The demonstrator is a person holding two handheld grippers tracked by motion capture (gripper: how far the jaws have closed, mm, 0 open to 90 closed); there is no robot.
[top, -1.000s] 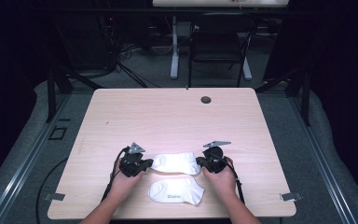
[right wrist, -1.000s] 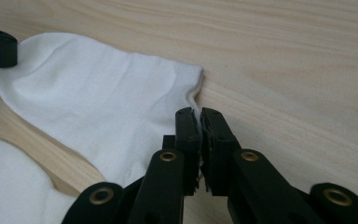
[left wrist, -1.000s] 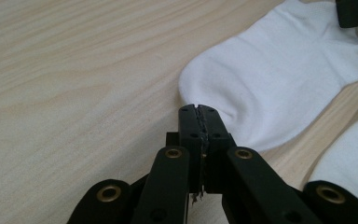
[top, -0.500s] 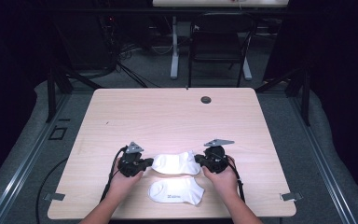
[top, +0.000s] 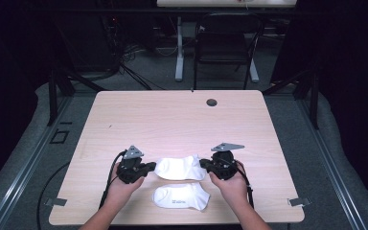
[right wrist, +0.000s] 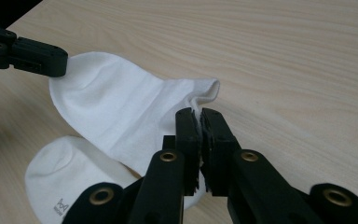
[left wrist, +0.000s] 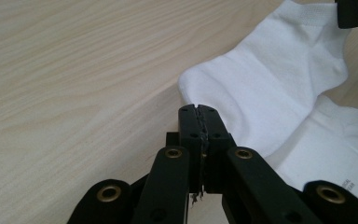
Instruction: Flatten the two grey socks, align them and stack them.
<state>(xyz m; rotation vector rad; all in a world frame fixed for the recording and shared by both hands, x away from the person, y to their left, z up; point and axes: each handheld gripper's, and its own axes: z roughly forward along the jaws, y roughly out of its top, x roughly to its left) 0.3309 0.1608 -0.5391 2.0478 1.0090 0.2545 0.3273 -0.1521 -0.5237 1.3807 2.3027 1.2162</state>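
In the high view, two white socks are lying near the front edge of the light wooden table (top: pixel 172 120). The upper sock (top: pixel 179 167) is stretching level between the two grippers, while the lower sock (top: pixel 181 197) is lying flat just in front of it, between the person's hands. The left gripper (top: pixel 149 167) is pinching the upper sock at its left end, and the right gripper (top: pixel 204 164) is pinching it at its right end; a grey three-cornered plate is sitting on top of each gripper. A dark round grommet (top: pixel 212 102) is sitting near the far edge of the table, well apart from the socks. In the left gripper view, the left gripper (left wrist: pixel 199 112) is closing its black jaws tight on the toe end of the upper sock (left wrist: pixel 270 84), with the lower sock (left wrist: pixel 340 154) lying beneath it. In the right gripper view, the right gripper (right wrist: pixel 198 114) is clamping the cuff edge of the upper sock (right wrist: pixel 121 107), whose body is hanging clear of the table; the lower sock (right wrist: pixel 70 177) is resting on the tabletop beneath, showing a small printed mark.
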